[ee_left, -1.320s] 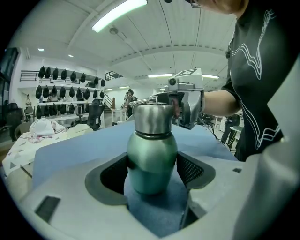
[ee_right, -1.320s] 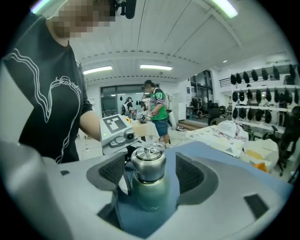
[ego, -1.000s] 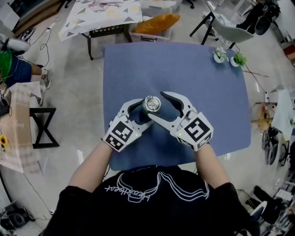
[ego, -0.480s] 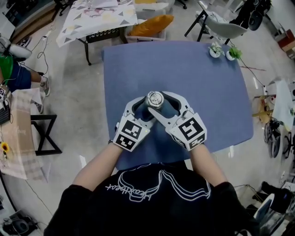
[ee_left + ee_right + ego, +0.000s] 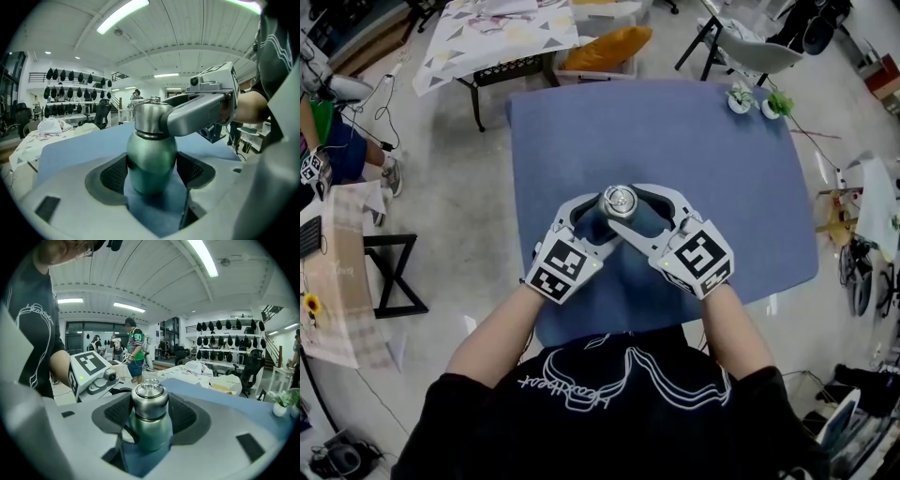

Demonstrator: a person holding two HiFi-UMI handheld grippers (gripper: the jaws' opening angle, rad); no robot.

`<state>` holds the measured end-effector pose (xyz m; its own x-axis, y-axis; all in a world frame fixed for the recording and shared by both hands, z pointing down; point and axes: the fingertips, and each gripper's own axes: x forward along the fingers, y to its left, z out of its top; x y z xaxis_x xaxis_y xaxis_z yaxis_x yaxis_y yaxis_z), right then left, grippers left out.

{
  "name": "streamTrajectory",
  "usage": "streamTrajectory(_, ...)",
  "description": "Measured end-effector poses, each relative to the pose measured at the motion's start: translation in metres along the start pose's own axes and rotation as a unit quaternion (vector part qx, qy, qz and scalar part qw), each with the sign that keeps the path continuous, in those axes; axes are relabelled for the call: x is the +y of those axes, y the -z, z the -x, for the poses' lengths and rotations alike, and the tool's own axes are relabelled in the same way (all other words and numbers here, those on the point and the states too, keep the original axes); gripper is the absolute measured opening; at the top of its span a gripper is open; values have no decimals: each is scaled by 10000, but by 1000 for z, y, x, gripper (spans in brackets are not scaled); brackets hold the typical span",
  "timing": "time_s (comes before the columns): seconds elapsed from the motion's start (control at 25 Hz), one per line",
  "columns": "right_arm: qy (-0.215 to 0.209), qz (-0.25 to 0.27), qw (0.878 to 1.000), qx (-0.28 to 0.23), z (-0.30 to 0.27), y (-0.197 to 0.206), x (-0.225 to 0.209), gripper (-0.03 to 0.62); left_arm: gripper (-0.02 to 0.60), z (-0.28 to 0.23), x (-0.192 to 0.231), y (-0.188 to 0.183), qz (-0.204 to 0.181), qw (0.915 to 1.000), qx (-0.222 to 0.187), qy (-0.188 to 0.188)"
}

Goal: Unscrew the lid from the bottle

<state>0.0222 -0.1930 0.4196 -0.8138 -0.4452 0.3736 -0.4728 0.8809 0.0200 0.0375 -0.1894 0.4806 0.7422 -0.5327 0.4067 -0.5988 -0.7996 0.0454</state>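
A green metal bottle (image 5: 151, 161) with a silver lid (image 5: 619, 200) stands upright near the front of the blue table (image 5: 712, 169). My left gripper (image 5: 602, 223) comes in from the left, and its pads press on both sides of the green body (image 5: 150, 434). My right gripper (image 5: 149, 414) reaches in from the right, higher up. Its dark pads sit against the silver lid (image 5: 149, 401) on both sides. In the left gripper view, one right fingertip (image 5: 197, 110) wraps around the lid (image 5: 149, 119). The lid sits down on the bottle neck.
Two small potted plants (image 5: 741, 98) (image 5: 773, 105) stand at the table's far right corner. Beyond the table are an orange cushion in a bin (image 5: 605, 47), a cloth-covered table (image 5: 497, 28) and a chair (image 5: 750, 52). A black stool (image 5: 389, 272) stands on the floor at left.
The right gripper's jaws stood wide around the lid a second ago and have since closed onto it. Both hands shifted slightly; the bottle stays in place.
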Motion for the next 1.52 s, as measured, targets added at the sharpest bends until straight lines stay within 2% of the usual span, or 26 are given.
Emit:
streamTrajectory(0.2,-480,208,9986,108,0,1,0,252,330,-2,0,-1,-240,9987,-22,444)
streamTrajectory(0.4,-1038,449,9935,157,0,0,-1,252,330,-1,1,-1,-490,9940,-69,979)
streamTrajectory(0.72,-1816,812,9796,278,-3,-1,0,252,330,0,2,-1,-925,9783,-157,1849)
streamTrajectory(0.92,-2035,917,9740,381,-3,-2,0,250,331,0,3,-2,-1115,9682,-40,2239)
streamTrajectory(1.04,-2036,891,9743,372,-3,-1,0,252,331,0,3,-2,-1097,9676,-42,2273)
streamTrajectory(1.24,-1925,758,9777,360,-4,-2,-1,253,331,-1,4,-2,-966,9731,-67,2092)
streamTrajectory(1.32,-1761,681,9815,313,-3,-2,-2,259,330,-2,4,-1,-898,9770,-50,1936)
streamTrajectory(1.44,-1417,488,9887,81,1,-5,1,327,330,-1,3,0,-730,9847,-60,1581)
streamTrajectory(1.52,-1084,361,9934,-69,5,-7,3,341,330,-1,2,0,-598,9897,-71,1298)
